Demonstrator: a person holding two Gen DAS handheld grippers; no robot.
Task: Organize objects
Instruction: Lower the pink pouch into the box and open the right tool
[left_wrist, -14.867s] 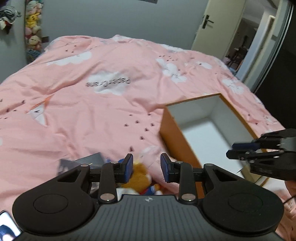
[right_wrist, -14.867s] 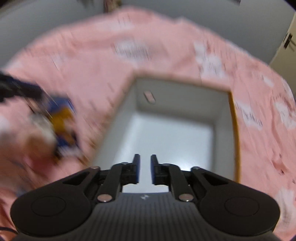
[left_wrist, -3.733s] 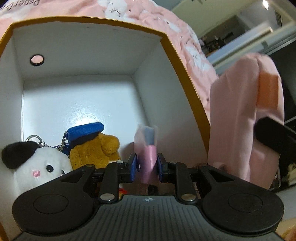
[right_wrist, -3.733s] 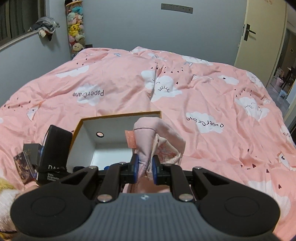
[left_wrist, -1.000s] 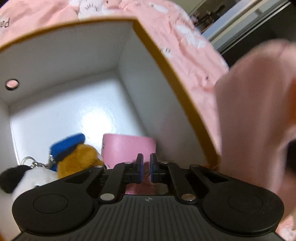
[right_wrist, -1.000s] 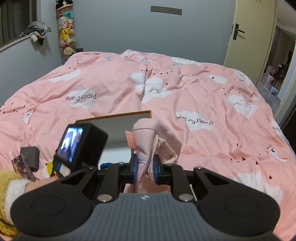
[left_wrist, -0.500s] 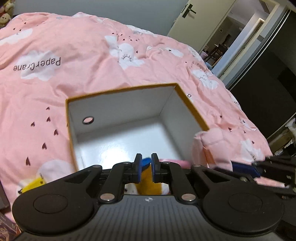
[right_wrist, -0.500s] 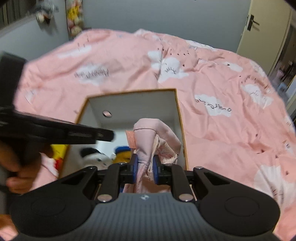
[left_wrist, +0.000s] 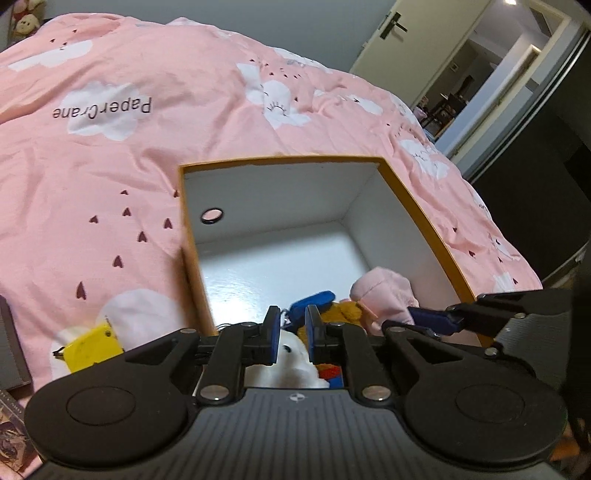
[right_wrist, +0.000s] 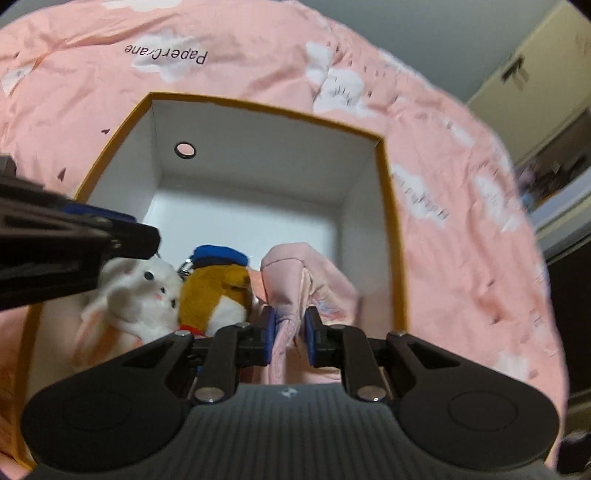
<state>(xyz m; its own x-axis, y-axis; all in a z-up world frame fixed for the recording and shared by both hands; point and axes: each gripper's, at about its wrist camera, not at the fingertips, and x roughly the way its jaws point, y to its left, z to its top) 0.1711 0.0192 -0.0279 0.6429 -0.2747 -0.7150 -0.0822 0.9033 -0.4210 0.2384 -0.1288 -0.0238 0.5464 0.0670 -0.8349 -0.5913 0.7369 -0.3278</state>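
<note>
An orange-rimmed white box (left_wrist: 406, 192) (right_wrist: 266, 107) lies open on the pink bedspread. Inside it sit a white plush (right_wrist: 140, 291) (left_wrist: 291, 365), a brown plush with a blue cap (right_wrist: 218, 284) (left_wrist: 343, 310) and a bunched pink cloth (right_wrist: 295, 273) (left_wrist: 384, 291). My right gripper (right_wrist: 290, 325) (left_wrist: 413, 317) is shut on the pink cloth, which hangs low in the box's right half beside the brown plush. My left gripper (left_wrist: 290, 325) (right_wrist: 147, 240) hovers over the box's near left edge; its jaws are opening with nothing between them.
A yellow and white plush (left_wrist: 88, 343) lies on the bedspread left of the box, with a dark flat case (left_wrist: 11, 350) at the left edge. The far half of the box floor (right_wrist: 240, 218) is bare. A door (left_wrist: 399, 37) stands beyond the bed.
My right gripper has dropped with the pink cloth from above the box down into it. The left gripper has drawn back out of the box, and its jaws have parted a little.
</note>
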